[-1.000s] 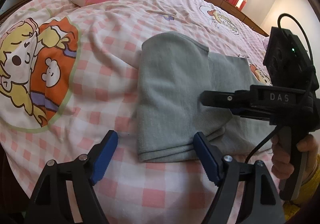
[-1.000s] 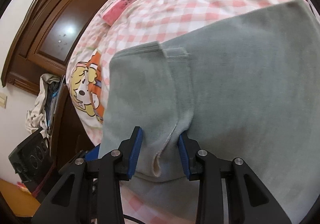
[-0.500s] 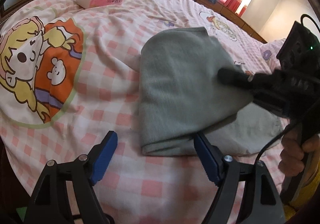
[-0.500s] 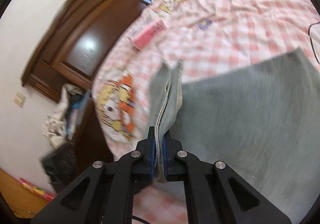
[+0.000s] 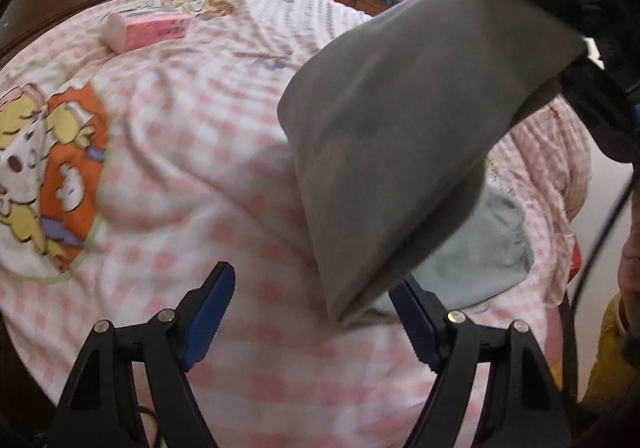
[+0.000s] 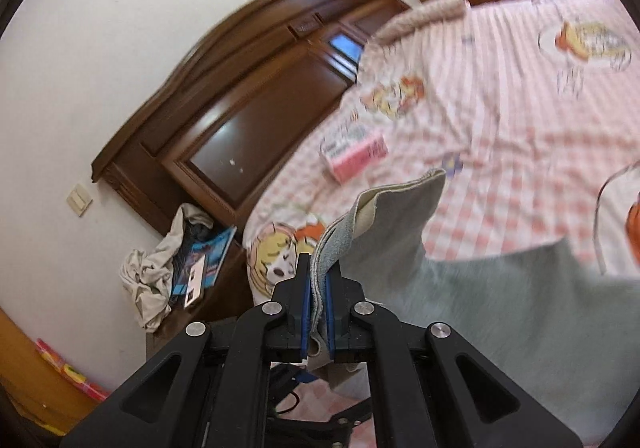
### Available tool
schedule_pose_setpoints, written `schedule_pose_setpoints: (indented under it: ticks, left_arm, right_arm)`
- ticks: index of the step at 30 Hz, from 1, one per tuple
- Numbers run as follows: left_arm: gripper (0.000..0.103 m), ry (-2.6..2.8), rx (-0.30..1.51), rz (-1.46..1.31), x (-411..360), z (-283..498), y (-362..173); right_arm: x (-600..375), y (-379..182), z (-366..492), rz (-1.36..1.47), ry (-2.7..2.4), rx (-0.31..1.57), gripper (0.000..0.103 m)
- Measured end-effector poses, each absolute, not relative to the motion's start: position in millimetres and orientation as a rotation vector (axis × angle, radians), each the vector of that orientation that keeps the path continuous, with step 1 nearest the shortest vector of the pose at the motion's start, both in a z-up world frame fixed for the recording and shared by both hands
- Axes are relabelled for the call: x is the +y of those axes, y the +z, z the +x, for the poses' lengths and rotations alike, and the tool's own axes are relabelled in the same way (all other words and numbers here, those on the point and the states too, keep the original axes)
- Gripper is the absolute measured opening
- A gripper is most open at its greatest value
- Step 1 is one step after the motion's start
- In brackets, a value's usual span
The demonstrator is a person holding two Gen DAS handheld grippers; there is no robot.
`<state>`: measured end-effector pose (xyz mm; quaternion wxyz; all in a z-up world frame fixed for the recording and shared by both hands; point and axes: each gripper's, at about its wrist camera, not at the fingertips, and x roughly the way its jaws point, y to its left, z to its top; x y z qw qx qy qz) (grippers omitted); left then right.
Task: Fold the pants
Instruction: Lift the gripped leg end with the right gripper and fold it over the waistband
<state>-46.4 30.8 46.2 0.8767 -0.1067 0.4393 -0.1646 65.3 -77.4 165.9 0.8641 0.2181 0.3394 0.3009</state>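
Left wrist view shows the folded grey soft-fabric pants [image 5: 392, 151] lifted as a slanting slab, one corner hanging down to the pink-and-white checked bedspread [image 5: 224, 175] near its front edge, blurred. Its top end is pinched by the right gripper [image 6: 318, 300], whose blue pads are clamped on the cloth edge. The left gripper [image 5: 316, 312] stands wide apart, holding nothing. Only the right wrist view shows the layered hem and the dark wooden headboard [image 6: 248, 107]; a pink tissue pack [image 5: 148, 29] lies toward the bedspread's far side.

Pants [image 5: 384, 151] hang above the bed [image 5: 208, 151] — tissue pack [image 5: 148, 29] lies behind.
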Motion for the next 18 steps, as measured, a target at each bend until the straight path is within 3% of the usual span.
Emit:
schedule_pose_setpoints:
  ticks: [9, 18]
  left_arm:
    - [0.082, -0.465, 0.906, -0.11, -47.3, -42.1, 57.5]
    - [0.082, -0.483, 0.972, 0.074, -105.2, -44.6, 31.0]
  right_arm:
    - [-136.1, 224.9, 38.6, 0.411, 0.533, 0.574, 0.007]
    - [-217.5, 237.7, 10.6, 0.416, 0.369, 0.504, 0.007]
